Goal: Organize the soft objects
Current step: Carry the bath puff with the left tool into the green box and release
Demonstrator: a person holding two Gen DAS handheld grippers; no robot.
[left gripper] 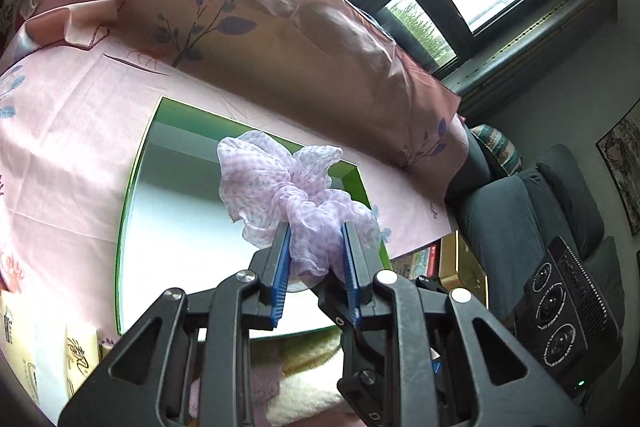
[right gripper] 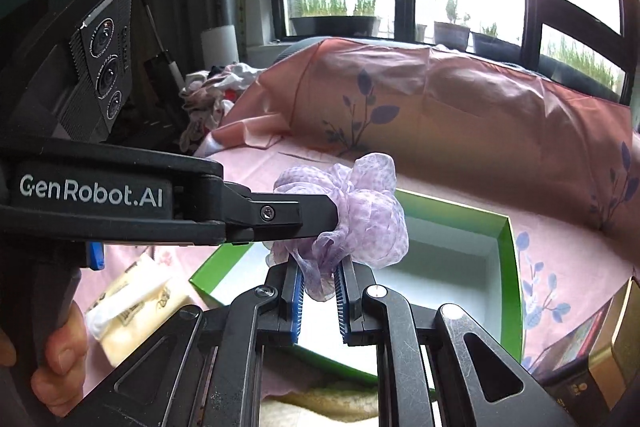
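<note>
While the left gripper point(left gripper: 316, 251) clamps its blue-padded fingers point(left gripper: 282, 259) on a bunched lilac checked gauze scarf point(left gripper: 288, 187), with fabric puffing out ahead of the tips and a frill hanging between them, the bundle is held in the air over the white inside of an open green box point(left gripper: 138, 187) on the pink flowered cloth point(left gripper: 72, 131). Further right, the right gripper point(right gripper: 320, 287) pinches the lower frill of the same scarf point(right gripper: 360, 219), its jaws narrowly parted around thin fabric, above the green box point(right gripper: 508, 267); a tissue pack point(right gripper: 136, 307) lies at lower left.
</note>
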